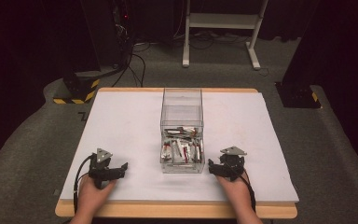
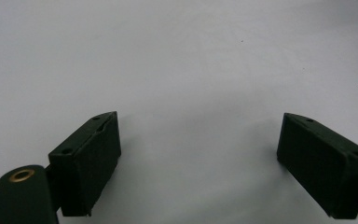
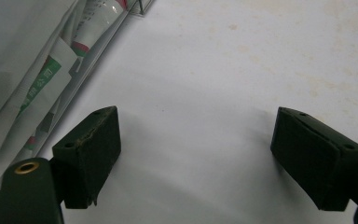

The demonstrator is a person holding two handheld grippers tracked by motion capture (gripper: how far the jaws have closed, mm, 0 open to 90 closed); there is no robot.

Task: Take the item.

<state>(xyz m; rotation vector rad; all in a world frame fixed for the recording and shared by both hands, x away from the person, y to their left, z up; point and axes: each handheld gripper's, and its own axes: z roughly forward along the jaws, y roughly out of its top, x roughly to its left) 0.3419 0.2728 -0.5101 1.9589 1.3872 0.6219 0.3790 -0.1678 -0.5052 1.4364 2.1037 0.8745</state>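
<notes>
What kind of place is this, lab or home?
Most likely a lab or recording workspace: a white-topped table on grey carpet, a clear box of small tubes set out on it, cables trailing to dark equipment behind, and a hazard-striped stand base.

A clear box (image 1: 182,135) stands upright on the white desk (image 1: 121,121), with red-and-white tubes (image 1: 182,149) piled in its near end. The left gripper (image 1: 116,169) rests well to the box's left; the right gripper (image 1: 213,167) sits just beside its near right corner.
</notes>
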